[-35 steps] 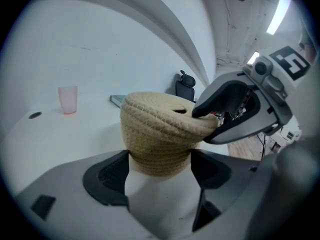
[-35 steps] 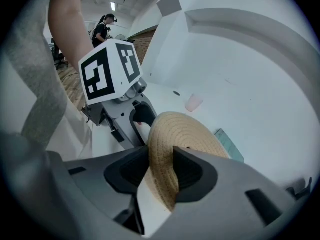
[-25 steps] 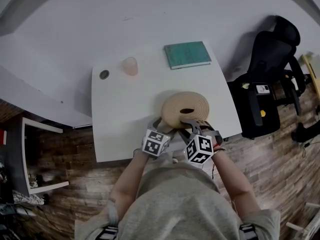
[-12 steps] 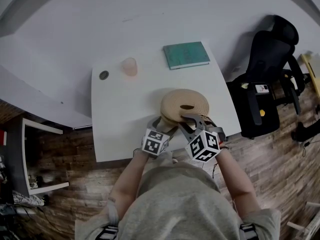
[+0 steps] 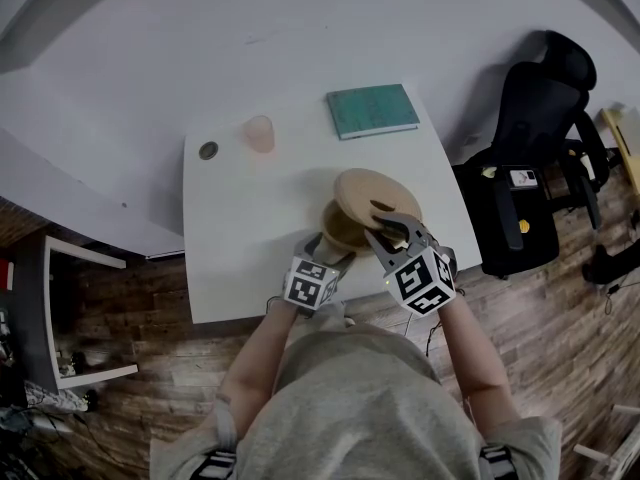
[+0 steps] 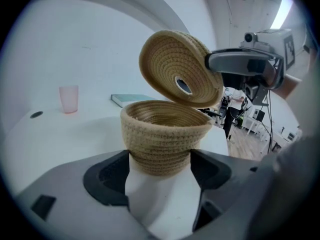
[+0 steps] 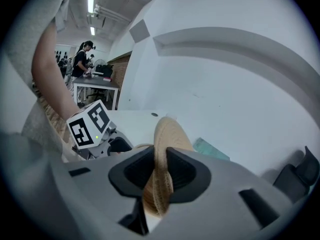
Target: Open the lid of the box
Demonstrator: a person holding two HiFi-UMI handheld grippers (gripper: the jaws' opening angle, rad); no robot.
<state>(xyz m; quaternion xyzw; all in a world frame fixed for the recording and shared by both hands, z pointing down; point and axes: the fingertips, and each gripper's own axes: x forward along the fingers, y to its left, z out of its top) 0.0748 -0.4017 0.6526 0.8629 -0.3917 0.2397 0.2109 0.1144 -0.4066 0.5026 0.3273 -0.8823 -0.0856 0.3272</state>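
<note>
A round woven box (image 5: 338, 228) stands near the front edge of the white table (image 5: 235, 258). My left gripper (image 5: 322, 249) is shut on the box's lower body (image 6: 161, 139), one jaw on each side of it. The woven lid (image 5: 373, 195), with a hole in its middle, hangs tilted above the box's open mouth. My right gripper (image 5: 388, 230) is shut on the lid's rim (image 7: 161, 169) and holds it edge-on; its jaws have just been closing on it. In the left gripper view the lid (image 6: 172, 66) leans up to the right, held by the right gripper (image 6: 235, 64).
At the table's back stand a pink cup (image 5: 260, 132), a small dark round disc (image 5: 208, 149) and a green book (image 5: 374, 109). A black office chair (image 5: 535, 158) is to the right of the table and a white side table (image 5: 60, 308) to the left.
The right gripper has risen and rolled, lifting the lid off the box and tilting it up. The left gripper and the box have stayed put.
</note>
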